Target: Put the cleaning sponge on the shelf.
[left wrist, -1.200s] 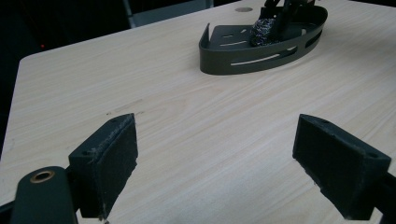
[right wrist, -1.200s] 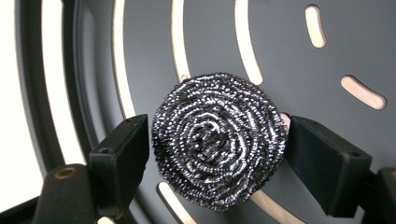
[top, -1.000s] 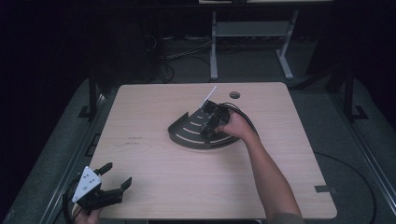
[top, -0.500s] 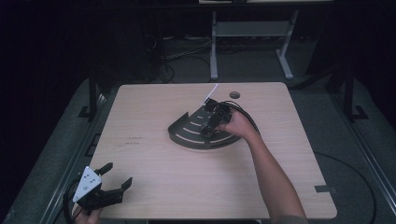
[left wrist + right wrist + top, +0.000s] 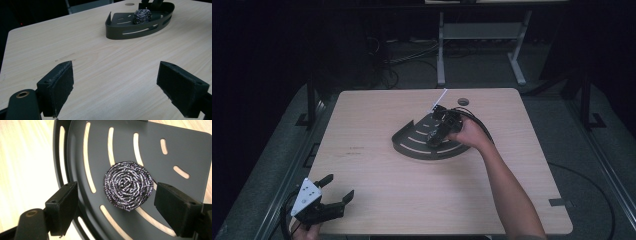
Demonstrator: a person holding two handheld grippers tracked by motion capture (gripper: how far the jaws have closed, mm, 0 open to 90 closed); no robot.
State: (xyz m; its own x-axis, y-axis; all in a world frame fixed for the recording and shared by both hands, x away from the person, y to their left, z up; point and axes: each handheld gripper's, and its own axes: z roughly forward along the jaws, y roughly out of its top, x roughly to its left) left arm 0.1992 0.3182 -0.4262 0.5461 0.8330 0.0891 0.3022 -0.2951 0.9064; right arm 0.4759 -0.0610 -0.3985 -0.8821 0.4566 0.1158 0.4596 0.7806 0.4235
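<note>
The right gripper [image 5: 438, 131] hangs over the dark slotted corner tray [image 5: 409, 145] near the far middle of the wooden table [image 5: 377, 190], pointing down into it. In the right gripper view its two black pads [image 5: 63, 207] stand well apart, and they have just been opening; neither pad presses on anything. Between and just beyond them lies the steel-wool scourer [image 5: 128, 185], a round coil of shiny wire, flat on the tray floor [image 5: 155, 152]. The scourer sits nearer the right-hand pad of that view, with a clear gap to the left-hand pad and only a narrow one to the right-hand pad; it is free of both. Long curved slots in the tray floor run beneath and to either side of the scourer, showing pale wood through them, and the tray's curved wall passes just behind the left-hand pad. The left gripper [image 5: 334, 192] rests low at the near left corner of the table, well apart from the tray, in a hand [image 5: 304, 231] at the table's edge. Its jaws are spread wide with bare tabletop between them. Seen along that gripper, the tray [image 5: 130, 31] stands far ahead and to the right of the jaws, with the scourer [image 5: 142, 16] inside it, close to the tray's far wall, and the right gripper's black tips [image 5: 151, 3] above it.
</note>
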